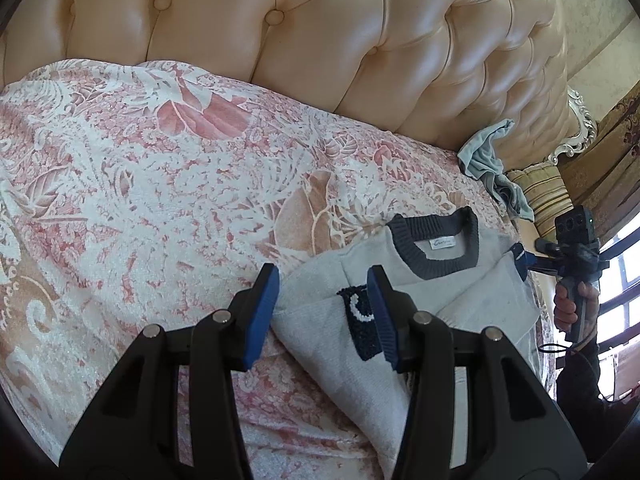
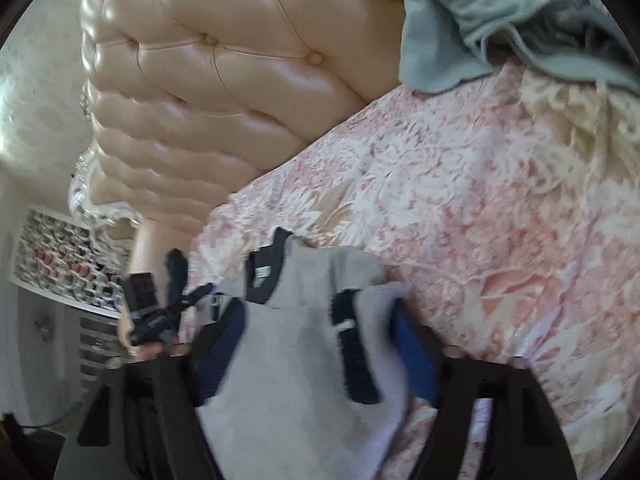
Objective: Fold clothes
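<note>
A light grey sweater (image 1: 472,296) with a dark grey collar (image 1: 436,268) and a navy patch (image 1: 362,320) lies partly folded on the pink floral bedspread (image 1: 160,184). My left gripper (image 1: 322,312) is open, its blue pads either side of the sweater's folded left edge. At the sweater's right shoulder is my right gripper (image 1: 520,258), held by a hand (image 1: 572,304). In the blurred right wrist view the right gripper (image 2: 320,348) is open wide, with the sweater (image 2: 288,380) between its fingers. The left gripper (image 2: 188,296) shows beyond the collar.
A cream tufted headboard (image 1: 320,40) rises behind the bed. A crumpled blue-grey garment (image 1: 486,160) (image 2: 480,20) lies against it near the sweater. A striped cushion (image 1: 548,196) and a window sit at the right; a white cabinet (image 2: 60,272) stands past the bed's corner.
</note>
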